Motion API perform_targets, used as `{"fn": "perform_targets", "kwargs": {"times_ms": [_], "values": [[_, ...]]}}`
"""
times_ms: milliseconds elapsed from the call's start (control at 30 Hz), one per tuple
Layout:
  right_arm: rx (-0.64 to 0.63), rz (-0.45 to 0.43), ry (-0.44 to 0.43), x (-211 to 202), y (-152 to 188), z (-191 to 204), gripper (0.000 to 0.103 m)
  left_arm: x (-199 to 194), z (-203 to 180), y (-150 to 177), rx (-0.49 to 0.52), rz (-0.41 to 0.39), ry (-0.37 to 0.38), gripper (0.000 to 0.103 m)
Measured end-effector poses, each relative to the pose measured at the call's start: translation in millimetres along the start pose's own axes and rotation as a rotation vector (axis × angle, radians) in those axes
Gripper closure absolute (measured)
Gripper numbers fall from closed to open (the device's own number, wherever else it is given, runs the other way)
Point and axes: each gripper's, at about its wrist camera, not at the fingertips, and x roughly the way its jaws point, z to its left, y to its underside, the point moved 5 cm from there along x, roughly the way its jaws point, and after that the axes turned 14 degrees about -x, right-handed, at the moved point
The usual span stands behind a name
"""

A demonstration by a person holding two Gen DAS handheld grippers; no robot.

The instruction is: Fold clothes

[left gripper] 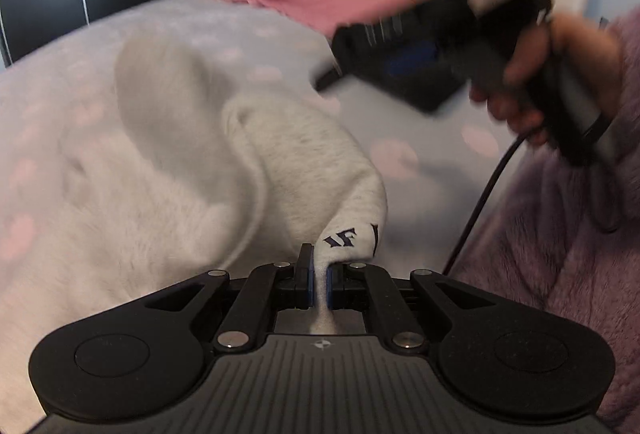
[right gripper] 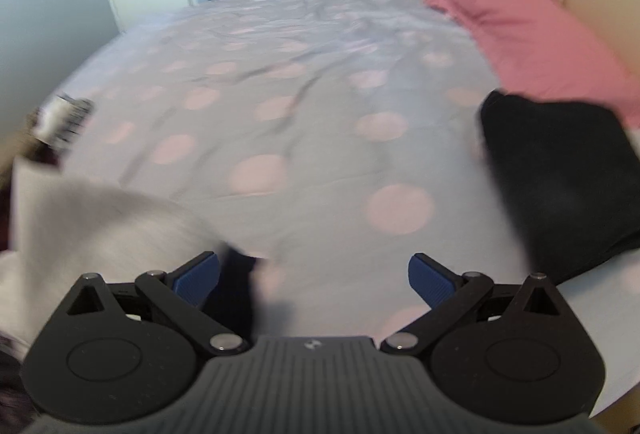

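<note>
1. The grey sweatshirt [left gripper: 168, 170] is spread on the polka-dot duvet [left gripper: 400, 122], with one printed edge lifted off the bed; dark lettering is seen at that edge.
2. That edge is clamped between the blue pads of the left gripper [left gripper: 319, 284]; the jaws are closed tight on the fabric.
3. From the clamp, the garment is seen to run away and to the left in the left wrist view, so its long axis is judged to lie roughly along the line in which the left gripper points.
4. The right gripper [right gripper: 314, 280] is released: its pads stand wide apart with nothing between them, above bare duvet.
5. In the right wrist view, the sweatshirt lies to the lower left of the right gripper, near its left finger; whether they touch cannot be told through the blur.
6. The left hand is therefore the nearer, being already attached; a leftward reach is judged necessary before a second corner can be taken by the right.
7. A folded black garment [right gripper: 560, 186] lies to the right, beside a pink pillow [right gripper: 520, 30].
</note>
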Motion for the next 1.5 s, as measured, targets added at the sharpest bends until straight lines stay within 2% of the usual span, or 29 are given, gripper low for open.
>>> {"fn": "perform_targets", "kwargs": {"times_ms": [100,167,200,300,333,367,400,433,467,533,667,733,800,933,1133,1200,1267,1333,1400,1500], "values": [[0.042,-0.040,-0.132,-10.6,5.0,19.7,0.001,-10.7,-0.8,10.5,0.038,-0.028,-0.013,0.097],[0.036,-0.028,-0.210,-12.4,10.2,38.3,0.001,-24.3,-0.8,16.4,0.073,-0.047,-0.010,0.090],[0.019,0.001,-0.235,-8.6,14.2,47.3,0.001,-31.5,-0.6,19.8,0.085,-0.053,-0.005,0.087],[-0.026,0.108,-0.288,6.8,28.1,73.4,0.001,-53.6,3.3,32.3,0.096,-0.054,0.024,0.070],[-0.029,0.141,-0.306,12.2,33.0,79.7,0.001,-60.4,5.7,36.2,0.092,-0.054,0.033,0.058],[-0.020,0.160,-0.333,16.2,37.7,85.3,0.001,-67.2,8.5,40.1,0.085,-0.055,0.043,0.053],[-0.006,0.165,-0.352,18.6,40.3,88.6,0.002,-72.7,11.1,44.3,0.076,-0.055,0.050,0.053],[0.006,0.168,-0.366,21.1,41.6,91.1,0.006,-75.7,12.7,48.3,0.068,-0.054,0.053,0.053],[0.005,0.164,-0.377,23.0,41.4,93.5,0.028,-78.8,13.6,51.8,0.063,-0.052,0.054,0.053],[-0.024,0.162,-0.380,24.5,39.5,97.6,0.054,-82.4,14.4,58.1,0.054,-0.050,0.057,0.053],[-0.156,0.191,-0.282,18.5,32.4,95.1,0.069,-78.9,12.1,56.6,0.038,-0.076,0.074,0.053],[-0.240,0.208,-0.215,13.6,27.2,90.1,0.071,-76.3,14.8,49.3,0.023,-0.098,0.075,0.053],[-0.317,0.216,-0.115,8.3,20.7,75.3,0.073,-72.8,17.7,40.5,0.004,-0.116,0.072,0.053],[-0.386,0.205,0.067,1.0,1.4,30.8,0.075,-70.6,20.5,31.6,-0.023,-0.137,0.069,0.053],[-0.491,0.150,0.423,-6.8,-28.9,-42.4,0.076,-58.3,19.9,16.3,-0.014,-0.149,0.080,0.053],[-0.456,0.141,0.457,-8.8,-31.7,-62.1,0.076,-54.4,21.4,12.3,-0.021,-0.152,0.074,0.053],[-0.427,0.155,0.431,-6.5,-28.5,-69.9,0.075,-48.6,24.1,6.5,-0.032,-0.157,0.058,0.053],[-0.437,0.173,0.426,-2.9,-20.8,-68.6,0.072,-42.3,29.8,-0.3,-0.048,-0.171,0.016,0.053],[-0.455,0.192,0.439,0.7,-14.7,-67.6,0.068,-33.1,38.4,-9.7,-0.074,-0.180,-0.047,0.048],[-0.446,0.198,0.464,1.4,-11.5,-71.1,0.051,-26.0,53.1,-16.3,-0.126,-0.173,-0.129,0.043]]}}
